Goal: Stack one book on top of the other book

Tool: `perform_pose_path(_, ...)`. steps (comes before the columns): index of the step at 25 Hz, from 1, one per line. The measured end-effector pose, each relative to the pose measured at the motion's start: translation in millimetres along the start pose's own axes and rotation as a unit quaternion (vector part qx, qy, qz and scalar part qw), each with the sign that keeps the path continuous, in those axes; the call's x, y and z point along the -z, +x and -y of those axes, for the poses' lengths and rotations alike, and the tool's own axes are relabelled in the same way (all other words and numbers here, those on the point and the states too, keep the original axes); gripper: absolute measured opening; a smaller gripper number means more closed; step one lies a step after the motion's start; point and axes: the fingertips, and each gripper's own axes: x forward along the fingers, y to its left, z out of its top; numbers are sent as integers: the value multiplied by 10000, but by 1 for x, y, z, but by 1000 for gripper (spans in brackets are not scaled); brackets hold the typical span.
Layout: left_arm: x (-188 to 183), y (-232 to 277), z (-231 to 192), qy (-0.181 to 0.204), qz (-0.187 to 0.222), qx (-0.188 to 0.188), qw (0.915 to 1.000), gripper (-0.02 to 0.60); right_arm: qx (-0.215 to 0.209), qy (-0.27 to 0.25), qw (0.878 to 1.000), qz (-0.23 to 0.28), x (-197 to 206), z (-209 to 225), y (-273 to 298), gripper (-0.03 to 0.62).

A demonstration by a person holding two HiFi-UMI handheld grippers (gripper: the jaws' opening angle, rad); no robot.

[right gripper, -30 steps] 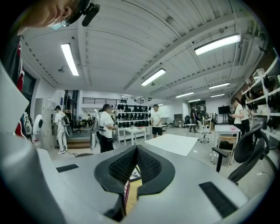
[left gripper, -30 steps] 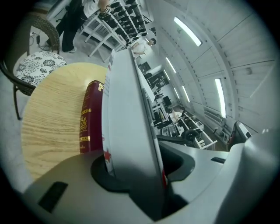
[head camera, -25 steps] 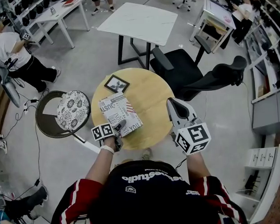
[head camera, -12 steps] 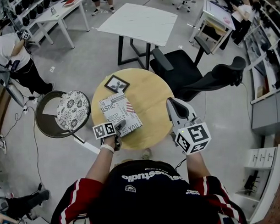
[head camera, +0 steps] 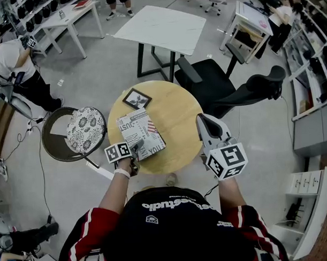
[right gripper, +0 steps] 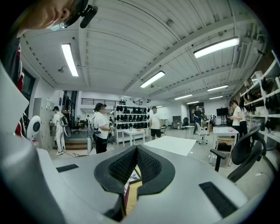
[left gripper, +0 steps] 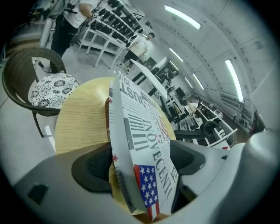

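A wicker chair (head camera: 50, 139) with a patterned cushion (head camera: 86, 129) stands on the floor just beside the left edge of the round wooden table (head camera: 176, 113).

The left gripper (head camera: 136, 148) reaches over the table's near-left edge, tilted downward. Its jaws have just been opening and now stand wide apart. The near corner of the book (head camera: 140, 133) sits between them, but the pads (left gripper: 92, 168) are released and do not press on it.

This book has a white cover with black lettering and a small stars-and-stripes flag. It lies flat on the left half of the table, close to the near edge and turned at an angle. In the left gripper view a reddish-brown edge (left gripper: 107, 118) shows under its left side; whether that belongs to the second book cannot be told.

Beyond the book, at the far-left edge of the table, lies a small dark-framed picture (head camera: 136, 98), apart from the book.

The right gripper (head camera: 201, 120) hangs over the table's right edge, nearly level. Its jaws are clenched tip to tip and nothing is caught between them.

A black office chair (head camera: 215, 80) stands on the floor past the table's far-right edge.
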Motion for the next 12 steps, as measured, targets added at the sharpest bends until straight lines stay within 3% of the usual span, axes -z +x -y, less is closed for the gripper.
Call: perform_pose_path(12,-4,-15,11,80,-64,126,9999,407,44,36,10000,25,-9,-10,-4,28)
